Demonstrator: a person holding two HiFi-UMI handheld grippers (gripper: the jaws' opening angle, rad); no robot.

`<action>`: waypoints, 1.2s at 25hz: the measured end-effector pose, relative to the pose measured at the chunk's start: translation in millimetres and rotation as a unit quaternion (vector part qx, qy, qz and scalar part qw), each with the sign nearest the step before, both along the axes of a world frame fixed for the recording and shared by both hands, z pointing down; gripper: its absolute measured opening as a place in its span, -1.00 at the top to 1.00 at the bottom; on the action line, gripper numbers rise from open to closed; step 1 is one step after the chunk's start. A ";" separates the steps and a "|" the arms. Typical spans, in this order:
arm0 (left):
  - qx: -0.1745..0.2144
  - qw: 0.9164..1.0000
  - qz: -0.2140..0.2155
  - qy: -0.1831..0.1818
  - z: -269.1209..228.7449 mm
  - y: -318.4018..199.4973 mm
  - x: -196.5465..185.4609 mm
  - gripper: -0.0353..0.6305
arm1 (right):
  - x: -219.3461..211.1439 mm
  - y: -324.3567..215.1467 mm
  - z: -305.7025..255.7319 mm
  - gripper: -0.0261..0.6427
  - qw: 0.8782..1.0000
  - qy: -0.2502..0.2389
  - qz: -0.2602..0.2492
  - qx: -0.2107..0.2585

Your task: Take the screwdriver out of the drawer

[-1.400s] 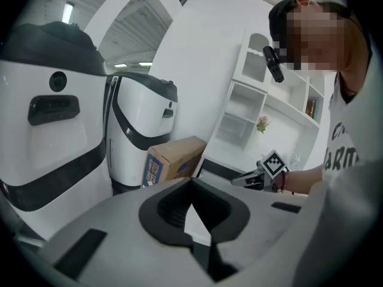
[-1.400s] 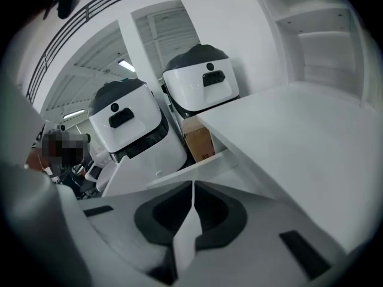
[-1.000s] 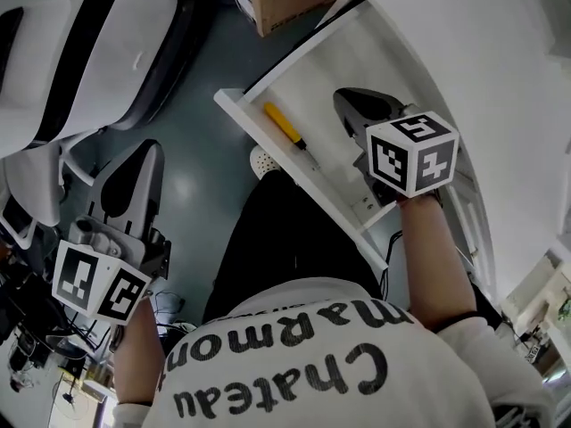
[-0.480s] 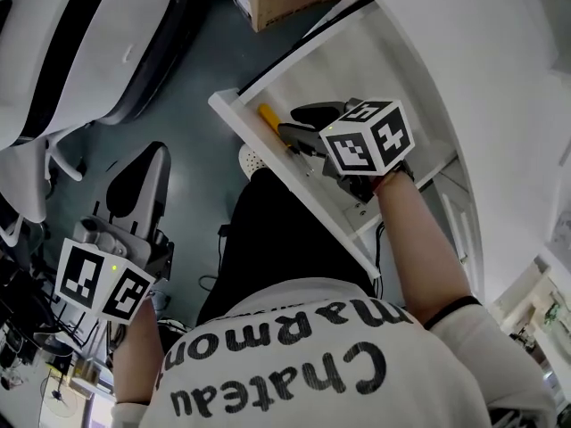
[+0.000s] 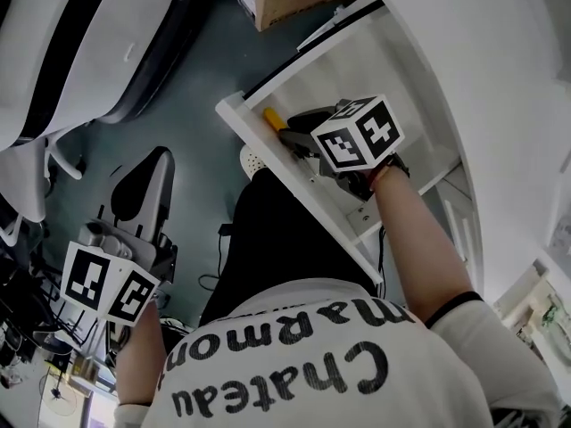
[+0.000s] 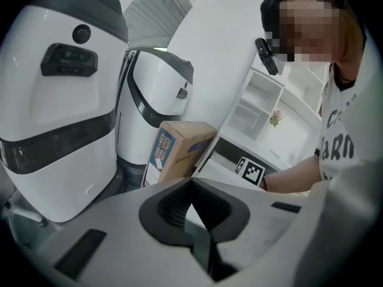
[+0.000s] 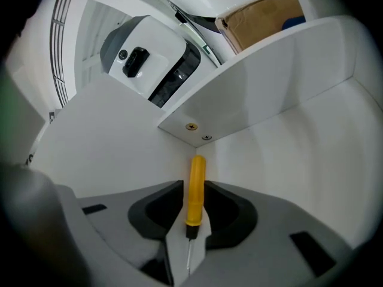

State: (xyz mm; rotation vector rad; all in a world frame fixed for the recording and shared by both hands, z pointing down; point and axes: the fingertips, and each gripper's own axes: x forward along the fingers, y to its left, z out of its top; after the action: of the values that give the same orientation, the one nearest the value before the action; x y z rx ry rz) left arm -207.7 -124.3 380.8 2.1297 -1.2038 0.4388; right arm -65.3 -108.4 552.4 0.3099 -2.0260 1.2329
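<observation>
Right tongs (image 7: 192, 190) steeply down in drawer (image 7: 287, 154), jaws just closing, screwdriver (image 7: 197, 169) between.

Head view looks steeply down on the drawer (image 5: 352, 65); right gripper view peers closely into it.

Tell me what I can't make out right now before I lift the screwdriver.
Right gripper view: the jaws of the right gripper have just been closing, the screwdriver handle between them; whether they press it yet is unclear.
Same view: the blade tip is lost low between the jaws.
Head view: the marker cube hides those jaws and all but the screwdriver's yellow end; the forearm covers part of the drawer.
</observation>
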 end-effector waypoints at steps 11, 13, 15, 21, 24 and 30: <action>-0.005 1.000 0.006 0.001 -9.2 -5.6 2.5 0.83 | -1.0 1.8 12.4 0.61 0.995 0.069 -0.057 0.041; -0.004 1.000 0.005 0.002 -11.1 -8.3 2.2 0.82 | -2.4 2.1 13.0 0.62 0.993 0.086 -0.068 0.051; -0.002 1.000 0.006 0.004 -14.4 -11.9 3.2 0.83 | -3.5 1.6 13.1 0.65 0.991 0.100 -0.073 0.056; 0.006 1.000 0.009 0.020 -22.5 -19.1 3.7 0.82 | -3.3 0.7 12.9 0.67 0.989 0.118 -0.063 0.055; 0.005 1.000 0.010 0.028 -23.7 -19.5 2.4 0.83 | -2.5 0.1 14.1 0.68 0.989 0.130 -0.051 0.057; 0.007 0.999 0.017 0.038 -28.0 -17.7 -5.8 0.83 | 0.6 0.7 15.2 0.68 0.989 0.139 -0.026 0.039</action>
State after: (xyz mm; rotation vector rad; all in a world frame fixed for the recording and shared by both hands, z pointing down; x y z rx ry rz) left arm -213.5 -141.9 352.8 2.1619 -1.1336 0.3609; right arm -64.6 -107.7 567.6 0.4384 -1.8306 1.0184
